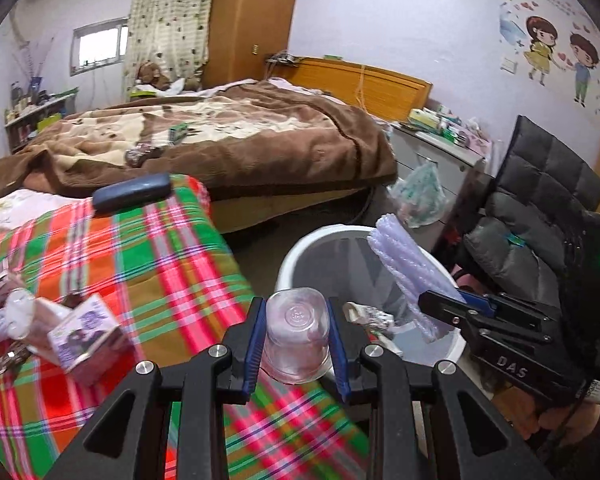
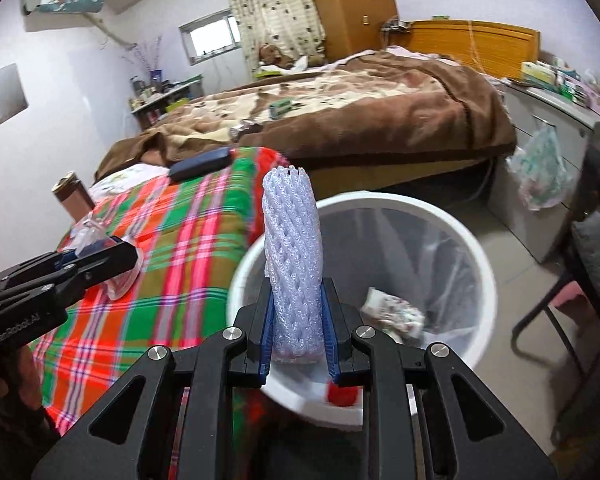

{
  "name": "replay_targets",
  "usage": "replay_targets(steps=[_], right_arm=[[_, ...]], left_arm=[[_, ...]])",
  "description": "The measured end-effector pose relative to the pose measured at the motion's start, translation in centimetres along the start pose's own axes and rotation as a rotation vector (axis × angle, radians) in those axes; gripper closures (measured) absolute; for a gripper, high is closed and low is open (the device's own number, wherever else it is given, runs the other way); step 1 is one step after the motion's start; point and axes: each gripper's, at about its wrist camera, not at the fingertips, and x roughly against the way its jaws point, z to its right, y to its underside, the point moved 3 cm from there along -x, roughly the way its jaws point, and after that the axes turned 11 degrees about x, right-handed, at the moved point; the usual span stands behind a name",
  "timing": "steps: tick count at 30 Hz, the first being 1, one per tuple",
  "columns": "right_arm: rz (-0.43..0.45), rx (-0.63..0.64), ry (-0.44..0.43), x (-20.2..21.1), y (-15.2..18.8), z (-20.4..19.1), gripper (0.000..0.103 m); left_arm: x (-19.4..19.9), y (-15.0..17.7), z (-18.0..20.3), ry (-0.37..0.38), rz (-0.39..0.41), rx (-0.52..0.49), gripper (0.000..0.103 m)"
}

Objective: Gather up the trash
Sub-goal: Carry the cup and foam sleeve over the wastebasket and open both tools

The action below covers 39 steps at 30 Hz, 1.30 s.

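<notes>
- Beside the plaid cloth [image 1: 148, 264], a white bin [image 2: 476, 264] with a clear liner stands on the floor, crumpled wrappers [image 2: 396, 312] lying inside it
- The left gripper [image 1: 298, 332] is closed on a clear plastic cup [image 1: 296, 336], its blue pads pressing both sides; the cup's base faces the camera and it hangs over the cloth's edge, just beside the bin's rim
- The right gripper [image 2: 298, 320] is clamped on the lower end of a white foam net [image 2: 294, 256], which stands upright between the jaws over the near-left part of the bin's rim
- A small carton [image 1: 88, 332] and other scraps lie on the cloth to the left, and a dark case [image 1: 132, 192] lies at its far end
- A red object [image 2: 342, 394] shows blurred below the right gripper; I cannot tell what it is
- Behind stands a bed under a brown blanket [image 1: 260, 136]
</notes>
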Motion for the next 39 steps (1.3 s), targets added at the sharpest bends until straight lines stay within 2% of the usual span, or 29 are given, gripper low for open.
replay_targets(steps=[2,8,15,23,25,26,27,29,39], right_arm=[[-0.021,-0.014,0.016,-0.4,0.3,0.9,0.081],[-0.073,-0.051,0.053,-1.5,1.3,2.9,0.081],[-0.118,-0.073,0.084,-2.3,2.2,4.8,0.08],[-0.174,-0.1,0.078,-3.1,2.6,5.4,0.079],[-0.17,-0.089,0.086,-2.9,2.6,5.3,0.077],[-0.168,-0.083,0.09,-2.9,2.6,5.2,0.073],[-0.165,-0.079,0.099,-2.7,2.5,5.2,0.065],[-0.158,-0.082,0.101,-2.6,2.4,5.2,0.051],[-0.129,-0.078,0.105,-1.9,1.9,4.4,0.051]], left_arm=[[-1.0,0.0,1.0,0.029,-0.016,-0.006,0.073],[-3.6,0.5,2.8,0.05,-0.058,-0.021,0.073],[-6.1,1.2,4.1,0.042,-0.105,-0.032,0.073],[-6.5,1.0,4.3,0.019,-0.099,-0.039,0.07],[-6.3,0.9,4.2,0.016,-0.094,-0.032,0.064],[-6.2,0.8,4.2,0.015,-0.092,-0.028,0.055],[-6.1,0.8,4.1,0.016,-0.09,-0.024,0.051],[-5.7,0.7,4.0,0.025,-0.084,-0.017,0.051],[-4.0,0.4,3.2,0.009,-0.053,-0.011,0.051]])
